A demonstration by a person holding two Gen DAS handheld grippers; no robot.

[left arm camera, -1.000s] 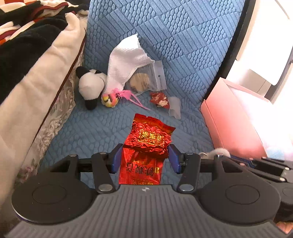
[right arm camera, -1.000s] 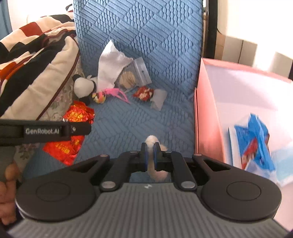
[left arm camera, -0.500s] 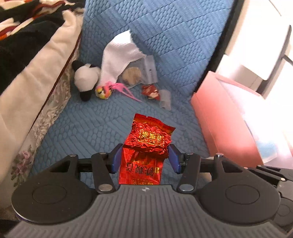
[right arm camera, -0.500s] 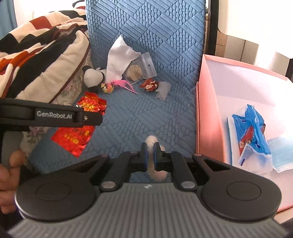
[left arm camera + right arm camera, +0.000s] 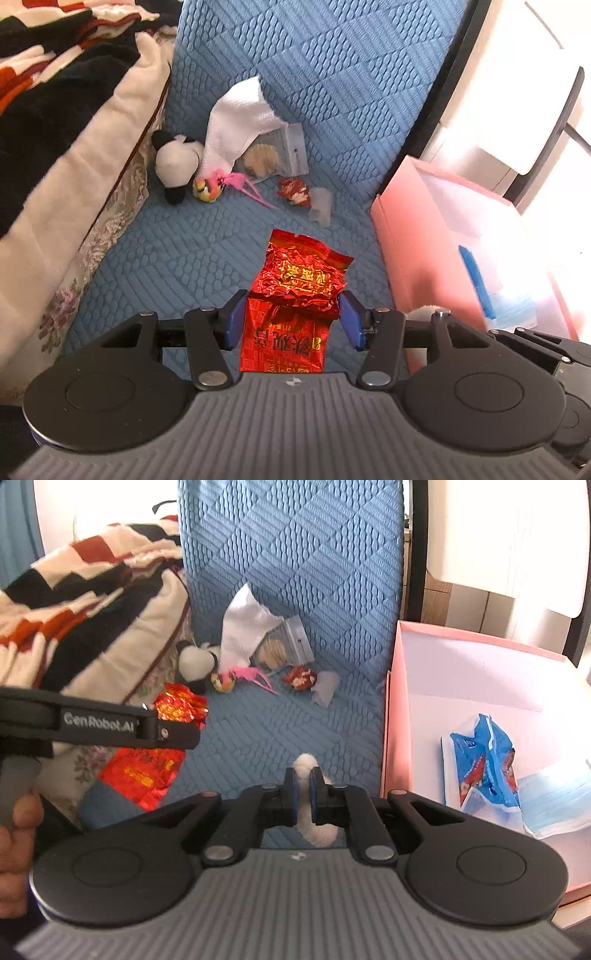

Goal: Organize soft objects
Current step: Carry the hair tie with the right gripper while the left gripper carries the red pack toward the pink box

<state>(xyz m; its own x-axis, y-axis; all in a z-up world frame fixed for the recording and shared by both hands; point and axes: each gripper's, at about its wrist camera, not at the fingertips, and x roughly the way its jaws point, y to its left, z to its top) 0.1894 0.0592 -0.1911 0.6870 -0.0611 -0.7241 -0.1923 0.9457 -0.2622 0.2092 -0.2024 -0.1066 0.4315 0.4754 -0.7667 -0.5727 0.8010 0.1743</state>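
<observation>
My left gripper (image 5: 291, 315) is shut on a crinkled red foil packet (image 5: 295, 291) and holds it above the blue quilted seat (image 5: 192, 258). In the right wrist view that same packet (image 5: 147, 771) hangs under the left gripper's black body. My right gripper (image 5: 303, 790) is shut on a small white fluffy piece (image 5: 314, 830), lifted off the seat. A pink box (image 5: 480, 672) stands at the right and holds a blue wrapper (image 5: 484, 760) and a face mask (image 5: 557, 797).
At the back of the seat lie a panda plush (image 5: 175, 162), a white cloth (image 5: 240, 122), a clear bag with a round pad (image 5: 273, 155), a pink-tailed toy (image 5: 210, 186) and a small red packet (image 5: 295, 190). A striped blanket (image 5: 85, 602) is heaped at the left.
Both grippers have risen with their loads and drifted toward the pink box, which shows more of its inside. The seat items look smaller and farther away.
</observation>
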